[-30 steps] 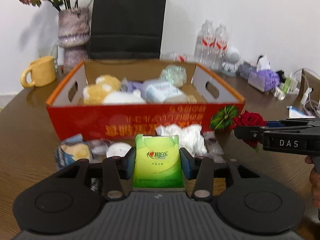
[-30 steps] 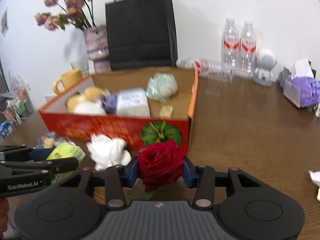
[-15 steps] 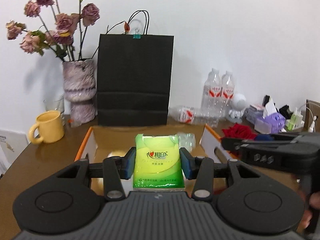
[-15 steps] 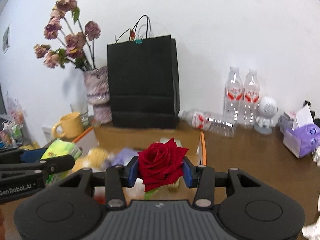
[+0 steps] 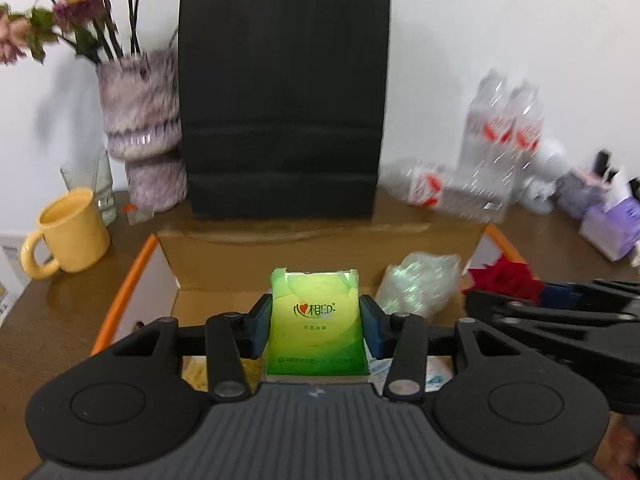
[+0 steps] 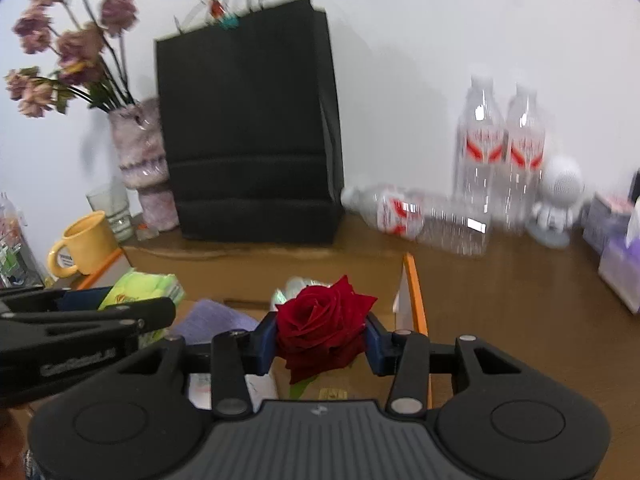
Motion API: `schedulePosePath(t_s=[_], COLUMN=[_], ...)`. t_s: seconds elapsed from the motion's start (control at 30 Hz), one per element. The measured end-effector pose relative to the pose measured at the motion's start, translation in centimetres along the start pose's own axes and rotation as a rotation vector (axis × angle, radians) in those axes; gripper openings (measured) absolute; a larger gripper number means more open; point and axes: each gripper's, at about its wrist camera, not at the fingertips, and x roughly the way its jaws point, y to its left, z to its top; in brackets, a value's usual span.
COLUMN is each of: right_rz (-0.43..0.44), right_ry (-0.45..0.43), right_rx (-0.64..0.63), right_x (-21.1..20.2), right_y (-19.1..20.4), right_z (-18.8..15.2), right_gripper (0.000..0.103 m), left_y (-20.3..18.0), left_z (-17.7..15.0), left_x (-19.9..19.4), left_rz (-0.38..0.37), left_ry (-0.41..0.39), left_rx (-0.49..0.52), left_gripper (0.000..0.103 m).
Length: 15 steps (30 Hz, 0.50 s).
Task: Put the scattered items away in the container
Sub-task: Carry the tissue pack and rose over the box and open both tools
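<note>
The left gripper (image 5: 316,328) fingers clamp a green tissue pack (image 5: 316,320) above the open cardboard box (image 5: 132,280) at the desk's back edge; beside it, the right gripper (image 6: 322,344) fingers pinch a red rose (image 6: 324,328) over the box's right side.

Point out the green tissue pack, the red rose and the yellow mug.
green tissue pack (image 5: 316,324): left wrist view, on its printed front face, between the pads.
red rose (image 6: 322,320): right wrist view, on the middle of the bloom.
yellow mug (image 5: 74,236): left wrist view, on its outer wall.
</note>
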Motion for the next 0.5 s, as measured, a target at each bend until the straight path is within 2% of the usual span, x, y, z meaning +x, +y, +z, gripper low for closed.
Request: schedulePosePath(t_s=[0.13, 0.3, 0.4, 0.5], right_rz=[-0.010, -0.006, -0.032, -0.009], right_ry=[0.038, 0.073, 0.067, 0.075], right_rx=[0.009, -0.003, -0.037, -0.042], right_x=[1.3, 2.2, 2.4, 2.4], right_y=[-0.5, -0.3, 0.3, 0.6], right_z=[-0.7, -1.4, -1.6, -1.6], right_gripper=[0.042, 0.042, 0.042, 0.043], left_y=[-0.2, -0.5, -0.6, -0.7], left_z=[-0.5, -0.7, -0.5, -0.6], left_x=[2.3, 2.6, 2.6, 2.5], left_rz=[0.017, 0.039, 0.045, 0.052], left_ry=[0.072, 0.076, 0.084, 0.085], left_rx=[-0.007, 0.002, 0.007, 0.006], left_gripper=[0.046, 0.047, 0.048, 0.048])
